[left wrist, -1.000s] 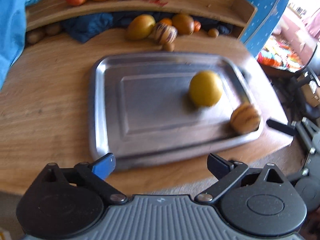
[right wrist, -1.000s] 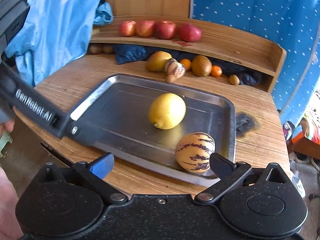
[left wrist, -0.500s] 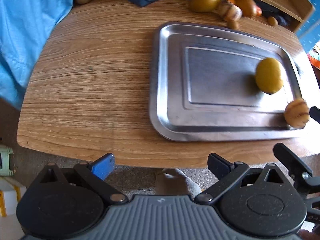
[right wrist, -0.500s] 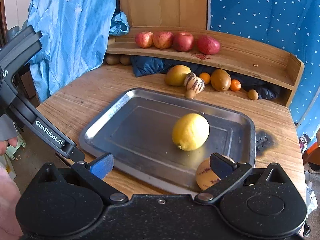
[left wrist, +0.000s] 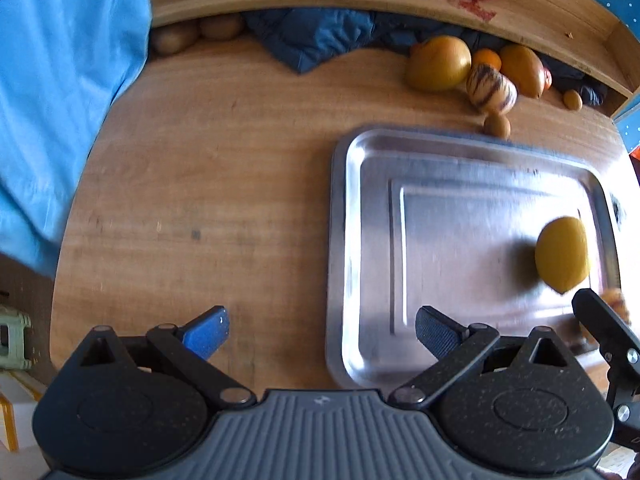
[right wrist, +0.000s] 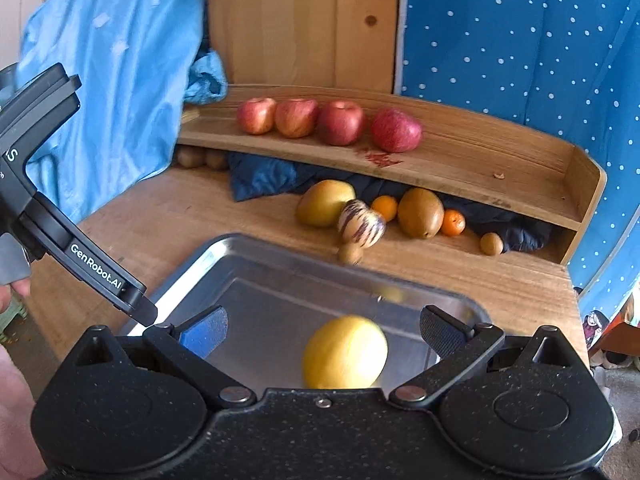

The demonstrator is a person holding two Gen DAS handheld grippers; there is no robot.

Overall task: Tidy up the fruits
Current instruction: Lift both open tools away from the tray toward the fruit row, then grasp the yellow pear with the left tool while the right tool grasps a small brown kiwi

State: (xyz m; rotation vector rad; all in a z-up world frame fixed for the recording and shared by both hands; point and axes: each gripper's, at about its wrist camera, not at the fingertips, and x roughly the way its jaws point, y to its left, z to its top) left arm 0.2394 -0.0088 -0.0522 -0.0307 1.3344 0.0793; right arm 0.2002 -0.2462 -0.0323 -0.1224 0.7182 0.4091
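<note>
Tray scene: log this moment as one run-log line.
left gripper: open, empty | right gripper: open, empty | lemon: on tray | four apples: on shelf

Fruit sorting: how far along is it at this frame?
Done: a lemon and a striped melon lie on the metal tray. In hand: nothing; left gripper and right gripper are both open. Left: the fruit cluster under the shelf, including a second striped melon and oranges.
</note>
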